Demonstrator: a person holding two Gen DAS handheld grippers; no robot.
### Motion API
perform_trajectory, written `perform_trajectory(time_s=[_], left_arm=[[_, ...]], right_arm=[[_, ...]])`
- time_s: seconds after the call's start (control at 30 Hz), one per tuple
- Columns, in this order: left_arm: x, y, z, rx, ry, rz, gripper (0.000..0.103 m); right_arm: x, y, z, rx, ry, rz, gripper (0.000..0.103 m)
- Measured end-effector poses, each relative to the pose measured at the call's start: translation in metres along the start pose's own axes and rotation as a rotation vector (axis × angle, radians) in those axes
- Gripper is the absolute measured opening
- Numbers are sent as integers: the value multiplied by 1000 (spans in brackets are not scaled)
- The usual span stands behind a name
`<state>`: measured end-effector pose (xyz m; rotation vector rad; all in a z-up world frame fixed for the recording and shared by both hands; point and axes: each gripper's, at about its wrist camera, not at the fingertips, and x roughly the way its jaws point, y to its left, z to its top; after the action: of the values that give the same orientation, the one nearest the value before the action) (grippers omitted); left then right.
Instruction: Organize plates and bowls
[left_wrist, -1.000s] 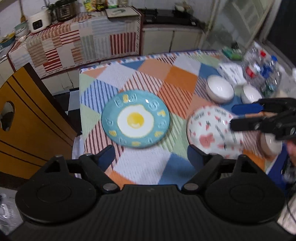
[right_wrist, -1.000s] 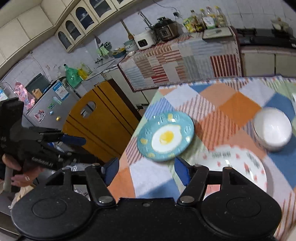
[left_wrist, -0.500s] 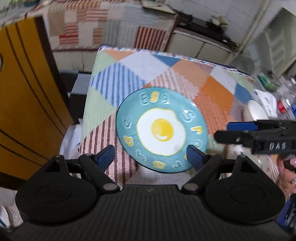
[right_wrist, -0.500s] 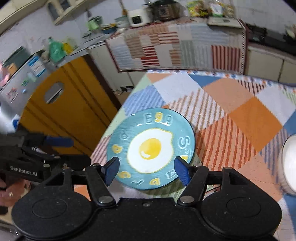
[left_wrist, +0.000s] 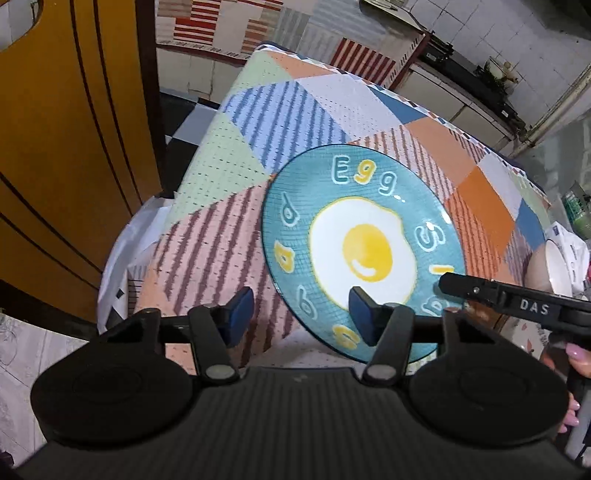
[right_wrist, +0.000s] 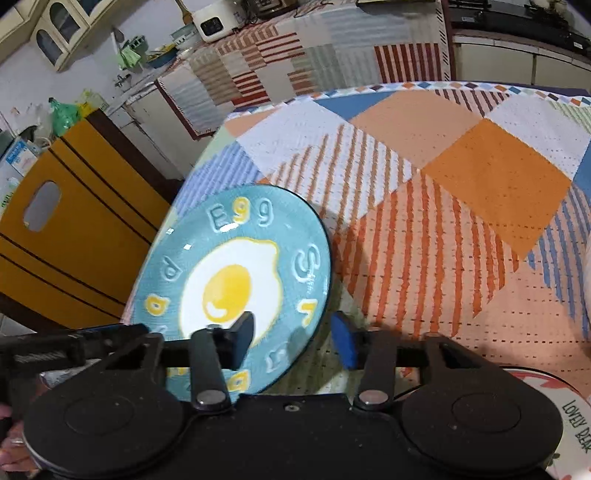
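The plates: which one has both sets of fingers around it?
The blue egg plate. The left gripper and right gripper each straddle its rim, closing. The white bear plate sits untouched beside it.

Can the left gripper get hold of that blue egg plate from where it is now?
Probably yes: the left gripper straddles the egg plate's near rim, jaws closing, nothing blocking it. The right gripper flanks the opposite edge.

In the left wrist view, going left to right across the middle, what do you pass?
Yellow wooden panel → patchwork tablecloth → egg plate → right gripper → white bowl.
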<state>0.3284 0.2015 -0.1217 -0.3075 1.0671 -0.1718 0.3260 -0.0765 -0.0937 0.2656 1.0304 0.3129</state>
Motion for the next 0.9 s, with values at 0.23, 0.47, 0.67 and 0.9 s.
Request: perform_trajectory(time_s=[0.23, 0.47, 0.67, 0.9], left_arm=[[19, 10, 1, -80, 85, -8, 33], [24, -6, -9, -37, 62, 2, 20], [5, -3, -11, -48, 52, -15, 19], [-32, -14, -27, -1, 31, -68, 19]], right_arm=[[17, -13, -5, 63, -87, 66, 43], [19, -27, -6, 125, -72, 127, 14], [1, -17, -13, 3, -48, 155, 16], [-36, -14, -29, -83, -67, 196, 17]])
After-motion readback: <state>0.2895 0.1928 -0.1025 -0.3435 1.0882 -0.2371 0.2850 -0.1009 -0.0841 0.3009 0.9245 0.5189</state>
